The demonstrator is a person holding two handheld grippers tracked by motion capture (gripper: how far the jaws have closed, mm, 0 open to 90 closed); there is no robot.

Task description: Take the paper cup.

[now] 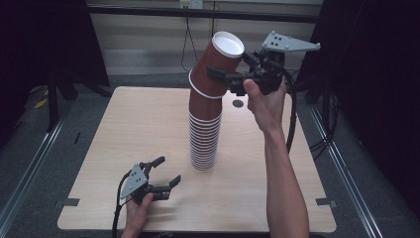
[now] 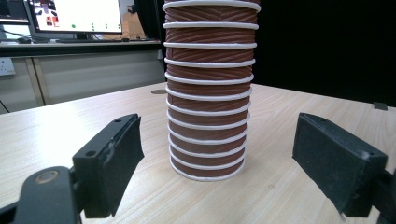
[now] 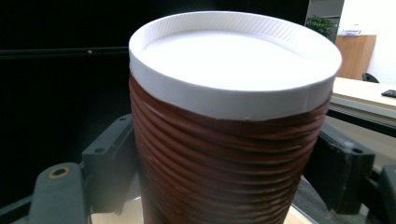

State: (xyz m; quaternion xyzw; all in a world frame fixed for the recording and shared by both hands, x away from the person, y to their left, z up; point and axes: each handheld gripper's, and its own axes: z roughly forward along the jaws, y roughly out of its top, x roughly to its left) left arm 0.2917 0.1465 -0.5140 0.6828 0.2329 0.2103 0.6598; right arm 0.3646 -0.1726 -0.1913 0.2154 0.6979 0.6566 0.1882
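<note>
Right arm stretched forward, right gripper (image 1: 229,79) pinching the tilted top cup (image 1: 215,67) atop the cup stack (image 1: 204,139). Left gripper (image 1: 166,171) rests low, near the stack's base, jaws spread.

Light wood bench (image 1: 124,129), rounded corners, small dark round hole (image 1: 238,103) nr far edge. Stack of upturned brown ribbed cups (image 1: 204,144) w/ white rims stands on it, abt centre. Left hand-held gripper (image 1: 167,172) sits low at near-left part of bench.
</note>
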